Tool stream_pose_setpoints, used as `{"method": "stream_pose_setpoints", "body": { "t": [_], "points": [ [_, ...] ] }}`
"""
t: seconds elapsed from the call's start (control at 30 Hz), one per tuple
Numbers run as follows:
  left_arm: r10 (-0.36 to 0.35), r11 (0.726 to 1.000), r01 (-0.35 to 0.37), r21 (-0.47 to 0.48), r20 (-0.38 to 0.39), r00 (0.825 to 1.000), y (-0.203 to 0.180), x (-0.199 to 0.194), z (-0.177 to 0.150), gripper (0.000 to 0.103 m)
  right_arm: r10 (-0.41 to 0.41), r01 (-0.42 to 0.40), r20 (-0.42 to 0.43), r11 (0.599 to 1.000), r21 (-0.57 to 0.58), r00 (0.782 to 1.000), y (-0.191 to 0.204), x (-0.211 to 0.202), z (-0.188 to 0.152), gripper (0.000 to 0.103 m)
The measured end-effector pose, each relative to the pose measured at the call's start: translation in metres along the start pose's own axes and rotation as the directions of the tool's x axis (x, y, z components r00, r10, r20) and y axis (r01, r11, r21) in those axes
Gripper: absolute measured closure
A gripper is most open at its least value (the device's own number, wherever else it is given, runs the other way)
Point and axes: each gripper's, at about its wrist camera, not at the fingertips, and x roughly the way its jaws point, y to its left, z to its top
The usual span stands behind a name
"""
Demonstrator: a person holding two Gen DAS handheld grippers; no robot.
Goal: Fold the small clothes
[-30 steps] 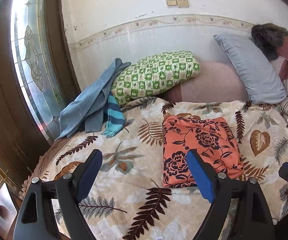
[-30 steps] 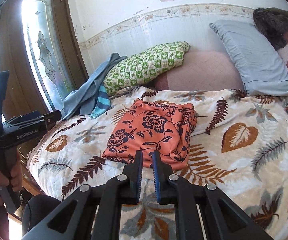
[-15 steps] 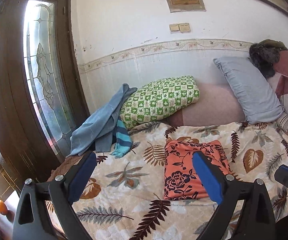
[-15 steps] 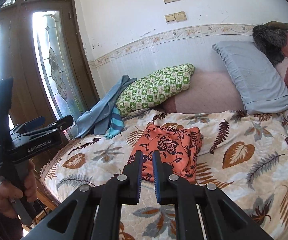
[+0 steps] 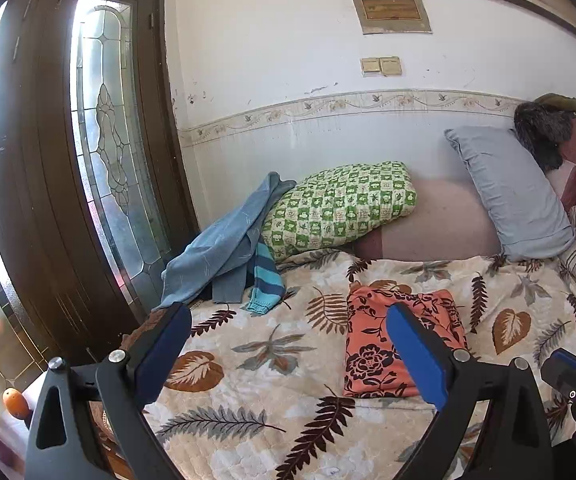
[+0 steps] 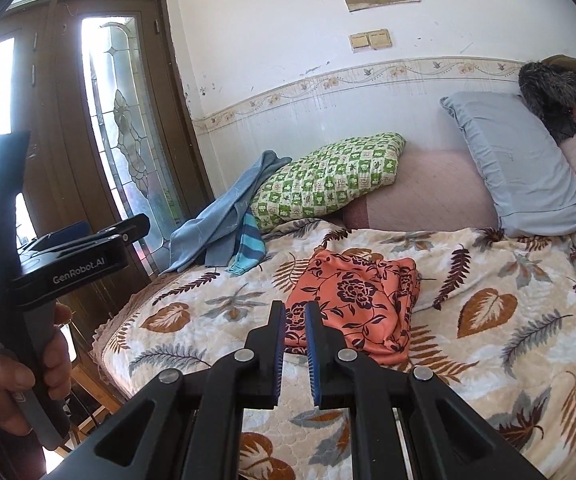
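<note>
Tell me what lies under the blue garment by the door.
The blue garment drapes over a striped teal sleeve and leans on the green checked pillow. Whatever else it covers is hidden.

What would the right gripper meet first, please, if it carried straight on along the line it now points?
Probably the folded orange floral garment: the right gripper, jaws nearly shut and holding nothing, aims slightly downward at its near edge. Depth is unclear, so it may touch the leaf-patterned bedspread just short of it.
</note>
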Motion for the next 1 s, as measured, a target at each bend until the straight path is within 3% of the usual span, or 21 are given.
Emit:
{"method": "stream_pose_setpoints", "body": {
  "t": [0.5, 1.0],
  "points": [
    [0.018, 1.0, -0.018, -0.011, 0.042, 0.999, 0.021, -0.031, 0.004, 0.005, -0.006, 0.008, 0.051, 0.999, -0.034, 0.999, 0.021, -0.023, 0.012, 0.091],
    [0.031, 0.999, -0.03, -0.03, 0.037, 0.999, 0.039, -0.037, 0.001, 0.0, -0.011, 0.012, 0.019, 0.999, -0.047, 1.0, 0.035, -0.021, 0.01, 0.091]
  ]
}}
